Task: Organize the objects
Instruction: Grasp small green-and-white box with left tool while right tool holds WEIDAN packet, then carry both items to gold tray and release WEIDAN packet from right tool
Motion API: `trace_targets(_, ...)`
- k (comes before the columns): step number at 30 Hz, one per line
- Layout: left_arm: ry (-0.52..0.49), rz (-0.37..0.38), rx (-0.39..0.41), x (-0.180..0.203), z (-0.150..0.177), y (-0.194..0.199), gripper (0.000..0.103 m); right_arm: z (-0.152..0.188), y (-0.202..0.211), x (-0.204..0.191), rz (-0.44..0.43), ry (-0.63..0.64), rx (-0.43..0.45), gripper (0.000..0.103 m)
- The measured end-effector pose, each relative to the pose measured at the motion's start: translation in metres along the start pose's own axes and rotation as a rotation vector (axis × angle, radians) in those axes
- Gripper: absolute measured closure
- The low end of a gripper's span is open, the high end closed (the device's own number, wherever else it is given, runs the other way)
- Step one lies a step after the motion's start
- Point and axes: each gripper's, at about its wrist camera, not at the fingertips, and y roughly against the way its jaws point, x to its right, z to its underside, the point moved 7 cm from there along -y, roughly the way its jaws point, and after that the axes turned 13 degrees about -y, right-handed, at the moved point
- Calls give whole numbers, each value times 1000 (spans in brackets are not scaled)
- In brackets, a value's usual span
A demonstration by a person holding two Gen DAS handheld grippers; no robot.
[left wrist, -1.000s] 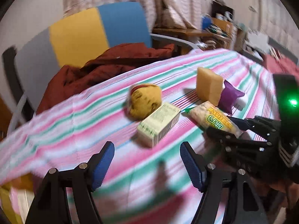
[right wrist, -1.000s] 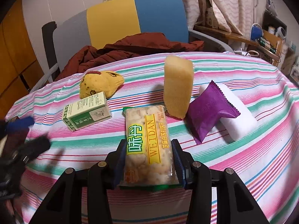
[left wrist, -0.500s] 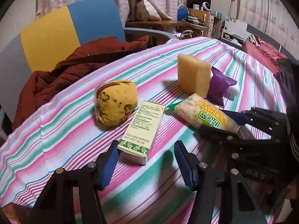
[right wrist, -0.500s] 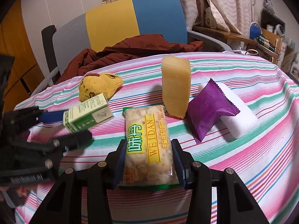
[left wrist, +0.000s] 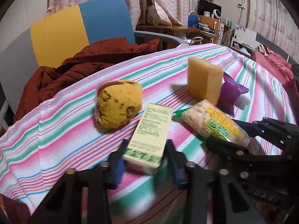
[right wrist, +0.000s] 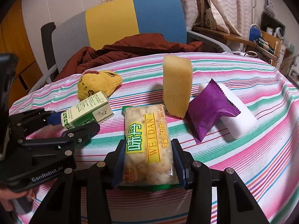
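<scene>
The left gripper (left wrist: 144,161) has dropped toward the table's near edge, its jaws just closing onto the small green-and-cream cardboard box (left wrist: 149,133). Rightward, the right gripper (right wrist: 147,166) clamps the clear cracker packet (right wrist: 149,145). On the striped tablecloth (right wrist: 243,158), nothing looks sorted yet.

both wrist views look steeply down and forward over the striped surface (left wrist: 71,130) toward the chair (right wrist: 134,20), close in. left view sits left of right. shared: green box (left wrist: 149,136), cracker pack (right wrist: 149,147), sponge (left wrist: 203,80); left foreground somewhat blurred.
</scene>
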Motion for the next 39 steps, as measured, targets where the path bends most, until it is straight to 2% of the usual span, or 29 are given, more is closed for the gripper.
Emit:
trace_targets(3, -35, -43, 4, 7, 0, 2, 69, 0, 0, 1, -1, 1, 4, 55)
trace_targets(7, -40, -61, 11, 11, 3, 6, 73, 0, 1, -1, 11, 13, 11, 56)
trace_targets(14, -53, -135, 43, 23, 11, 26, 73, -1, 4, 1, 0, 8, 24, 58)
trace_targets(20, 35, -119, 107, 27, 26, 56, 73, -2, 11, -4, 2, 25, 53, 58)
trace_targets(25, 89, -145, 171, 31, 40, 86, 73, 2, 23, -12, -5, 52, 90, 58)
trace_targets(32, 138, -144, 202, 33, 58, 109, 73, 17, 40, -25, -28, 84, 104, 58)
trace_targets(39, 195, -142, 228, 32, 82, 132, 73, 39, 56, -29, -81, 46, 76, 58)
